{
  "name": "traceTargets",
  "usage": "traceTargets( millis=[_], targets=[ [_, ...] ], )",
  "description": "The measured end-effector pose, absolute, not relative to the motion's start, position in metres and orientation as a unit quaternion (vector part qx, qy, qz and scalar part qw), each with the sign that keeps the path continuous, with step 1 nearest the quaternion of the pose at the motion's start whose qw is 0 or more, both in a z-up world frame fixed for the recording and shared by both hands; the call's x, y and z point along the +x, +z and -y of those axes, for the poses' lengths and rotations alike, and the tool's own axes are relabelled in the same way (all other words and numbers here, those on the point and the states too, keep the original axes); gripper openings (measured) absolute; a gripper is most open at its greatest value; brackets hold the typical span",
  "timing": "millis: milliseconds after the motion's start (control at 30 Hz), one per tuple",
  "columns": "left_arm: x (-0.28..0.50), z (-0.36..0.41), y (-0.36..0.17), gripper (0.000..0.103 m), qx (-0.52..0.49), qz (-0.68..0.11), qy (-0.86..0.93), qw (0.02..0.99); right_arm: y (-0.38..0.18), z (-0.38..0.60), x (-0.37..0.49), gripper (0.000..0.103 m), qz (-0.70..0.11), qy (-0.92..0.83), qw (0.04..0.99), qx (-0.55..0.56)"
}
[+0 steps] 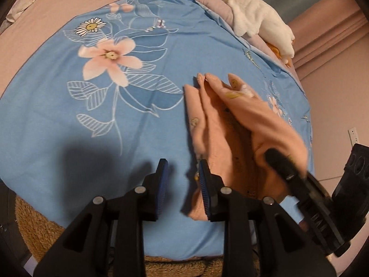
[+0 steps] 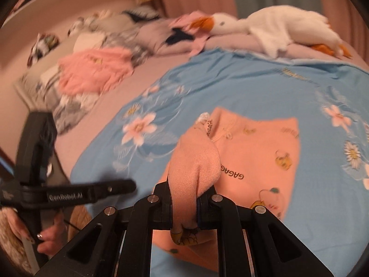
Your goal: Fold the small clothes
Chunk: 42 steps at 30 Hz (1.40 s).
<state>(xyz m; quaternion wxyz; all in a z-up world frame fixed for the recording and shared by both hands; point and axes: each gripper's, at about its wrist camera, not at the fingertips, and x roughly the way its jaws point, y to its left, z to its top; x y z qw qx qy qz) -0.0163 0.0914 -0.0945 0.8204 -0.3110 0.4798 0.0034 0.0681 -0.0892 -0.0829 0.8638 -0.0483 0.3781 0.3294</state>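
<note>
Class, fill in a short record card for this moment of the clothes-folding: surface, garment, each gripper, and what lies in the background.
surface: blue floral sheet spread over a bed
garment: peach garment, printed, lying on the sheet, partly folded
right gripper: shut on a bunched part of the garment, lifted off the sheet
left gripper: open, nothing between its pads, beside the garment's edge
background: white plush goose; pile of other clothes

A big bed (image 1: 34, 53) has a pink sheet and a blue flowered cover (image 1: 69, 138). At two o'clock lies a white toy goose (image 2: 276, 27). Pink curtains (image 1: 327, 37) hang behind it. A brown fuzzy rug (image 1: 41, 230) lies at seven o'clock.
</note>
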Motion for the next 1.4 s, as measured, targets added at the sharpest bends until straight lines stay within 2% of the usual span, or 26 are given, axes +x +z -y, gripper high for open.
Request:
traceTargets(
  millis=[233,300,500,533,667,767,867,1100,1400],
  targets=[
    [-0.011,-0.092,-0.094,0.028,-0.31,-0.482,-0.003,0.819,-0.098,0.06,0.058,0.015,-0.407,0.347,0.841,-0.084],
    [-0.009,-0.092,-0.095,0.032,-0.31,-0.482,-0.002,0.819,-0.109,0.056,0.062,0.015,-0.423,0.348,0.832,-0.085],
    [-0.009,-0.094,-0.096,0.035,-0.307,-0.49,0.005,0.816,-0.137,0.058,0.066,0.015,-0.464,0.339,0.815,-0.072],
    [-0.009,-0.095,-0.095,0.036,-0.308,-0.49,0.005,0.815,-0.135,0.06,0.065,0.017,-0.461,0.341,0.816,-0.069],
    [-0.006,-0.092,-0.084,0.048,-0.301,-0.485,-0.002,0.821,-0.124,0.073,0.062,0.046,-0.47,0.359,0.805,-0.036],
    [-0.002,-0.087,-0.072,0.053,-0.291,-0.474,-0.011,0.831,-0.111,0.085,0.054,0.051,-0.451,0.348,0.821,-0.036],
    [0.003,-0.079,-0.063,0.056,-0.288,-0.466,-0.033,0.836,-0.099,0.107,0.053,0.063,-0.435,0.316,0.843,-0.017],
    [0.021,-0.048,-0.07,0.057,-0.245,-0.481,-0.052,0.84,-0.1,0.143,0.065,0.065,-0.42,0.21,0.883,-0.016],
    [0.018,-0.044,-0.13,0.057,-0.229,-0.538,-0.021,0.811,-0.114,0.161,0.073,0.066,-0.439,0.178,0.881,-0.003]
  ],
)
